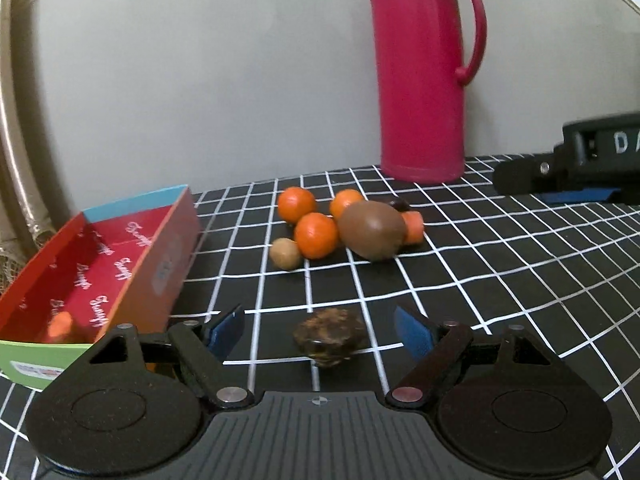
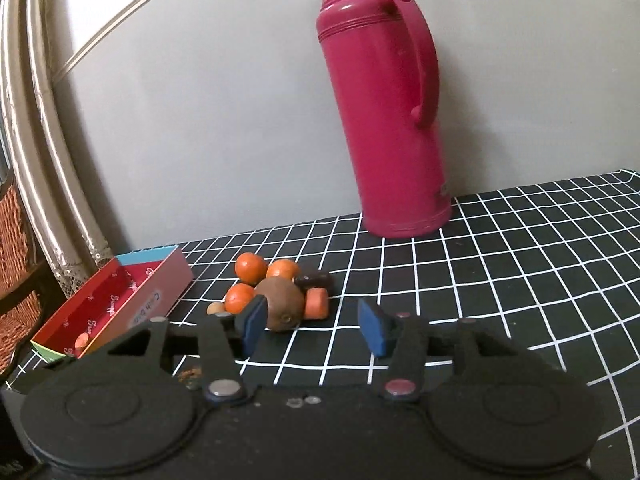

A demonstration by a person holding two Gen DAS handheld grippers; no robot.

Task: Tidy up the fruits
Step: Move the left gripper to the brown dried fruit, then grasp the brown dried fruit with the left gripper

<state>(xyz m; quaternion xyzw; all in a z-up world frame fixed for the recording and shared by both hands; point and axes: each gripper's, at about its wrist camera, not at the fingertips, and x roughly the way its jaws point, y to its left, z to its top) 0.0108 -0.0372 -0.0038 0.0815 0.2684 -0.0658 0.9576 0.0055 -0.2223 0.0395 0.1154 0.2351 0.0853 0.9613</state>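
My left tongs [image 1: 319,332] gape wide around a knobbly dark-brown fruit [image 1: 329,337] lying on the worktop [image 1: 500,264]; it looks light and brittle, best pinched across its middle. My right tongs [image 2: 316,326] are wide, empty. Beyond: three tangerines [image 1: 316,235], one kiwi [image 1: 372,230]. Left: the red box [image 1: 100,264].
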